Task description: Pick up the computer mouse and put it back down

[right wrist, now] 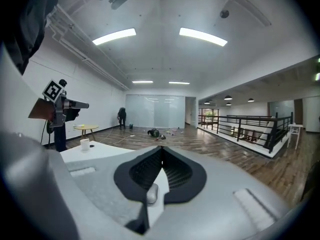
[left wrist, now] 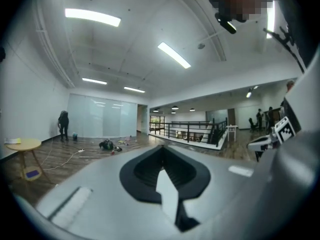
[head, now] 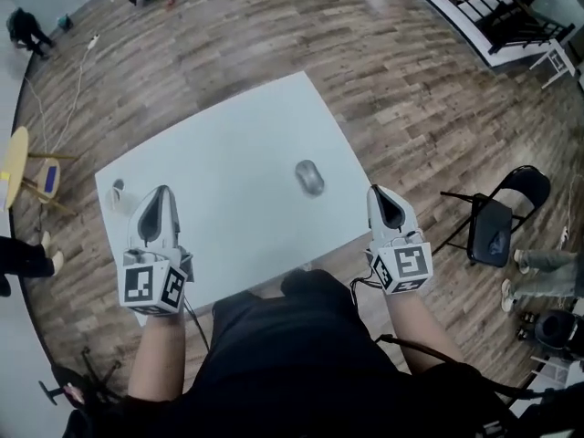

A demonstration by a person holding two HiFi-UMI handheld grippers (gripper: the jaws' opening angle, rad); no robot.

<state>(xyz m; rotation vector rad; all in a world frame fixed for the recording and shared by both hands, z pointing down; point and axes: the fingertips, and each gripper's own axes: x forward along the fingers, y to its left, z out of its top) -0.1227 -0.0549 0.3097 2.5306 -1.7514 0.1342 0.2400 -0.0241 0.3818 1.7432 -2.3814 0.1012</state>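
Note:
A grey computer mouse [head: 310, 177] lies on the white table [head: 228, 153], right of its middle. My right gripper [head: 380, 191] hovers at the table's near right edge, just right of the mouse, with its jaws shut and nothing in them. In the right gripper view the mouse [right wrist: 151, 194] shows low behind the closed right gripper [right wrist: 161, 148]. My left gripper [head: 163, 190] is over the table's near left part, far from the mouse. Its tips meet, and the left gripper [left wrist: 161, 148] holds nothing. Both grippers point roughly level.
A small white cup [head: 117, 192] stands near the table's left edge, just left of the left gripper; the cup [right wrist: 84, 144] also shows in the right gripper view. A black folding chair [head: 493, 219] stands to the right, a yellow round table [head: 15, 158] far left. A black railing [right wrist: 245, 126] runs behind.

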